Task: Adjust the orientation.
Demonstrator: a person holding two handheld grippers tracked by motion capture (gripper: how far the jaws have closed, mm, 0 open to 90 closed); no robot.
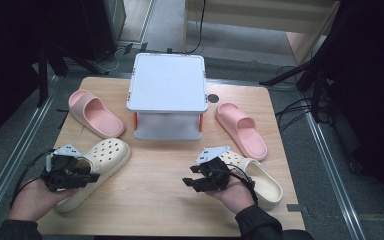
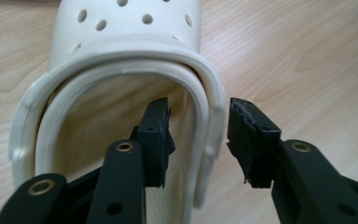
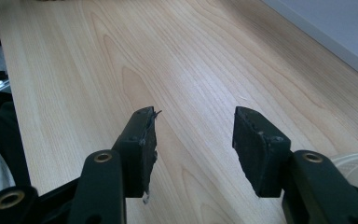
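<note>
Two cream clogs lie on the wooden table (image 1: 155, 195). The left clog (image 1: 107, 152) (image 2: 126, 28) sits at the front left, toe toward the middle. My left gripper (image 1: 91, 173) (image 2: 198, 123) is open at its heel opening, one jaw inside the shoe and one outside, straddling the side rim. The right clog (image 1: 265, 182) (image 3: 356, 165) rests at the front right. Just to its left my right gripper (image 1: 189, 175) (image 3: 193, 135) is open over bare wood, nothing between its jaws.
A white two-tier shelf (image 1: 167, 82) (image 3: 335, 28) stands at the table's back middle. One pink slide (image 1: 92, 112) lies to its left and another pink slide (image 1: 242, 129) to its right. Dark stands and cables surround the table.
</note>
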